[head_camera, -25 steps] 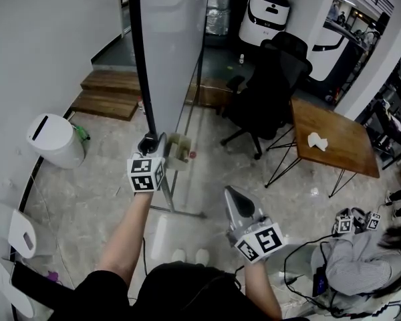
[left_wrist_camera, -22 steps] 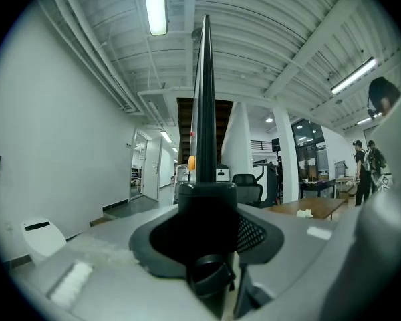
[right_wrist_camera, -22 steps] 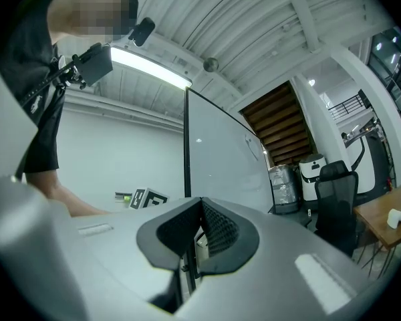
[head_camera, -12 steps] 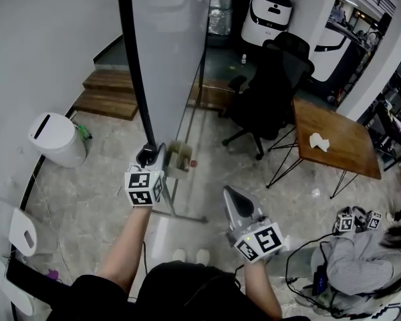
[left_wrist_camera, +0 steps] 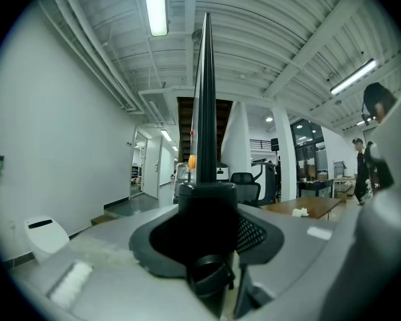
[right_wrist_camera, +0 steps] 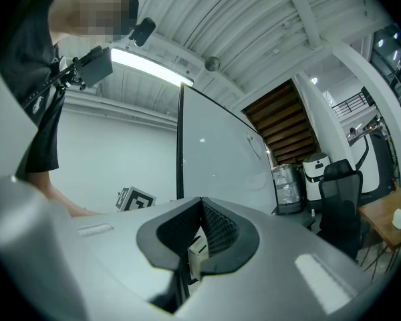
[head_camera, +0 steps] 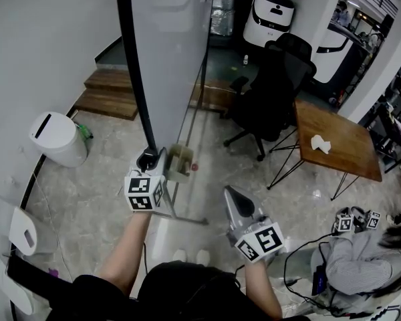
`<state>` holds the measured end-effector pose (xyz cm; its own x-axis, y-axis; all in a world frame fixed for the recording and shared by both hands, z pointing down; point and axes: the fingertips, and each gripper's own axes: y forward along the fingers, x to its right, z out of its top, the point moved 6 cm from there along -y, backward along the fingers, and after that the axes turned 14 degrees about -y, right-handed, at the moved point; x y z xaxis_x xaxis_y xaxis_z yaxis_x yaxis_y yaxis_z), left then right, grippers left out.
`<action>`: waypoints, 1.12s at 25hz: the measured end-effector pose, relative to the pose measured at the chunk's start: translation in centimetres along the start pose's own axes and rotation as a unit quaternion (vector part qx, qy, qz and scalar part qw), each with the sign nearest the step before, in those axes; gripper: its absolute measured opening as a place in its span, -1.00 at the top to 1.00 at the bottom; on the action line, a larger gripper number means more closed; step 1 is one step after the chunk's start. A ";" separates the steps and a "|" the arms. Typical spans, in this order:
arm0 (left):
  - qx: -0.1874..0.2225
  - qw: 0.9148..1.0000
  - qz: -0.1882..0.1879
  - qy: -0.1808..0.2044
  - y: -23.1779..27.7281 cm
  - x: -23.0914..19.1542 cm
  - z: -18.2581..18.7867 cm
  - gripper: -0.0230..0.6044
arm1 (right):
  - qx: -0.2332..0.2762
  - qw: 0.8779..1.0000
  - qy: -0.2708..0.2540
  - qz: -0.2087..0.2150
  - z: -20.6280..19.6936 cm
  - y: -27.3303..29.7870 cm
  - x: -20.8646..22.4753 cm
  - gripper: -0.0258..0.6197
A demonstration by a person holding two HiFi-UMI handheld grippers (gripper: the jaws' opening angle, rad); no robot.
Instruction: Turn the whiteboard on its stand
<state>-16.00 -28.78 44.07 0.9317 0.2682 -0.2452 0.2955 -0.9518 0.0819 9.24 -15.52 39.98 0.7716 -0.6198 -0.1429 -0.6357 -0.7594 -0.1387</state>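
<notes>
Over the last second the left gripper (head_camera: 149, 158) has drifted a little toward me and to the left, taking the tall white whiteboard with its black edge frame (head_camera: 135, 72) along. That edge now leans further left at the top, and more of the pale board face shows. The right gripper (head_camera: 232, 196) has not budged.

Closest to me, the right gripper hangs free with its jaws pressed together on nothing. Its own view shows the mesh pads (right_wrist_camera: 217, 226) meeting and the board standing beyond them.

Just ahead, the left gripper is pinching the lower corner of the black frame. In its view the frame rises straight up from between the jaws (left_wrist_camera: 206, 112). Beside that corner sits a small pale tray fixed to the board (head_camera: 180, 160), above the grey metal foot of the stand (head_camera: 184, 214).

The board is about edge-on to me and mid-turn, I judge.

My worries:
- The grip is on a thin rim low down, so a jerk could slide the pads off.
- Pulling from the corner could drag or tip the stand instead of pivoting the panel.
- To the left the round white bin (head_camera: 53, 139) and the white wall (head_camera: 40, 45) are near.
- Further off, the black office chair (head_camera: 271, 92) stands near the board's far side, and that far edge might clip it as the board comes round.
</notes>
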 end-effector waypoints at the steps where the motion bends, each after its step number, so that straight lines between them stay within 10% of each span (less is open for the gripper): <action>1: -0.001 1.000 0.000 0.000 -0.2 -0.1 0.0 0.38 | 0.000 1.000 -0.001 0.001 0.0 0.0 -0.2 0.90; 28: -0.011 1.000 -0.005 0.002 -1.7 -0.4 -0.7 0.38 | -0.005 1.000 0.001 0.010 -1.8 1.4 1.9 0.90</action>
<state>-16.77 -27.18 44.75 0.9295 0.2776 -0.2429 0.3089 -0.9457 0.1013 9.92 -18.10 41.25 0.7591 -0.6351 -0.1431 -0.6504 -0.7490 -0.1260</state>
